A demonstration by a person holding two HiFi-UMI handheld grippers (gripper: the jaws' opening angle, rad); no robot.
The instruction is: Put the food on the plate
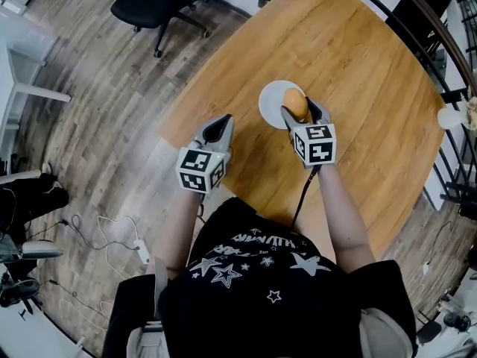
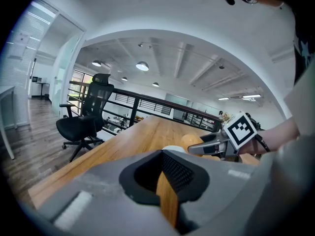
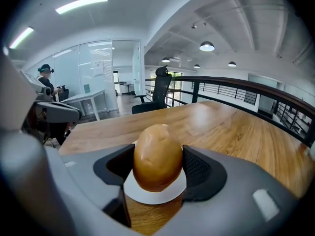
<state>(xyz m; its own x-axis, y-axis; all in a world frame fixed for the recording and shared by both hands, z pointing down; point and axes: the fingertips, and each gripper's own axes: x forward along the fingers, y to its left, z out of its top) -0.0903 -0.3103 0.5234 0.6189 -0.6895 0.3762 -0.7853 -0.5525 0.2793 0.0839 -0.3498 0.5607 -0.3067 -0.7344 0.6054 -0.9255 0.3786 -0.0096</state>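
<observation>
I can read no clear text from here. The black shirt (image 1: pixel 261 289) has white lettering above its stars, too warped to make out. The marker cubes (image 1: pixel 314 144) just beyond the shirt bear only black-and-white square patterns.

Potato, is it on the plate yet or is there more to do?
Nearly! Done: the potato is picked up. In hand: the right claw squeezes it just over the white plate; whether it touches, I cannot tell. Left: set it down and let go. The left claw holds nothing.
</observation>
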